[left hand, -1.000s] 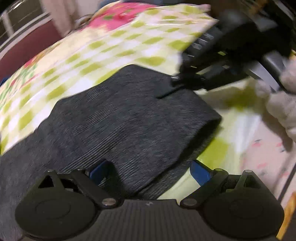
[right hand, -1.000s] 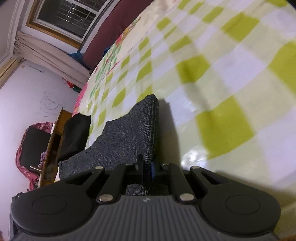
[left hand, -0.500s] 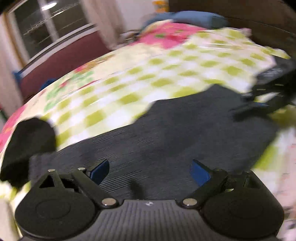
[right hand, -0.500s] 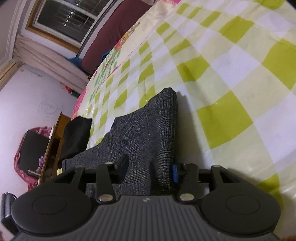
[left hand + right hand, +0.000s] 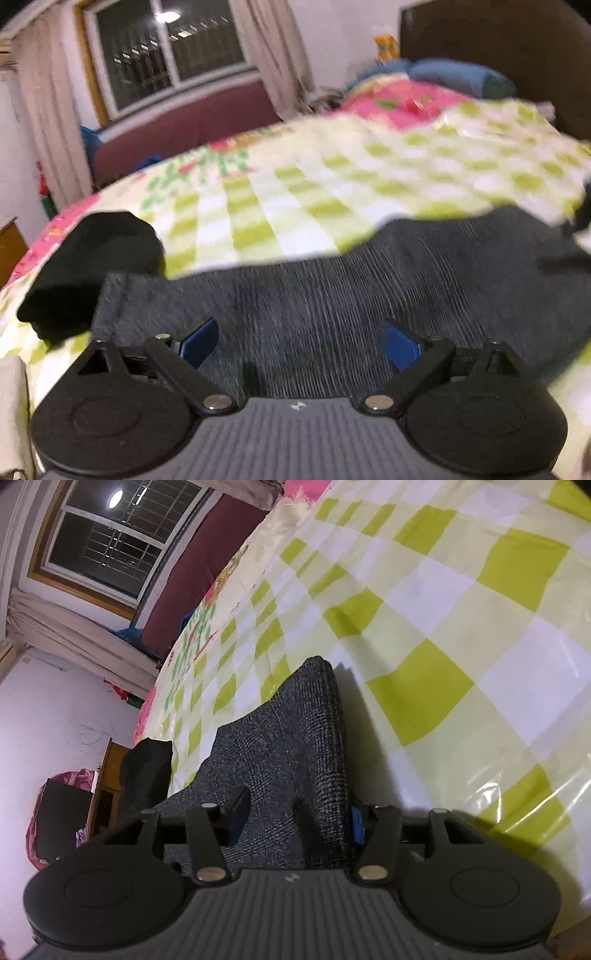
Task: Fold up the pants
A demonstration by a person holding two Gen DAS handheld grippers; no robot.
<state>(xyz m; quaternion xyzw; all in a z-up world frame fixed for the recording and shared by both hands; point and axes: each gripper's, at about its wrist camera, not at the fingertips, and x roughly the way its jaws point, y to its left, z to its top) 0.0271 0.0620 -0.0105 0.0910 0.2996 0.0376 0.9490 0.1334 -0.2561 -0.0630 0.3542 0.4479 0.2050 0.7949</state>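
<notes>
The dark grey pants [image 5: 332, 288] lay spread across a bed, on a glossy cover [image 5: 461, 627] checked in lime green and white. In the left wrist view, which was blurred, they stretched from side to side right in front of the left gripper [image 5: 299, 347], whose jaws stood wide apart over the cloth without pressing on it. In the right wrist view a folded end of the pants [image 5: 295, 746] rose in a soft ridge between the jaws of the right gripper [image 5: 295, 819]. Those jaws had just been opening, and they stood apart with the cloth lying loose between them. A black garment [image 5: 88, 266] sat bunched just beside one end of the pants, near the bed's edge. Beyond the bed were a maroon board [image 5: 177, 129], a window [image 5: 166, 48] with pale curtains [image 5: 48, 110], and a blue pillow [image 5: 458, 77] at the bed's far end.
</notes>
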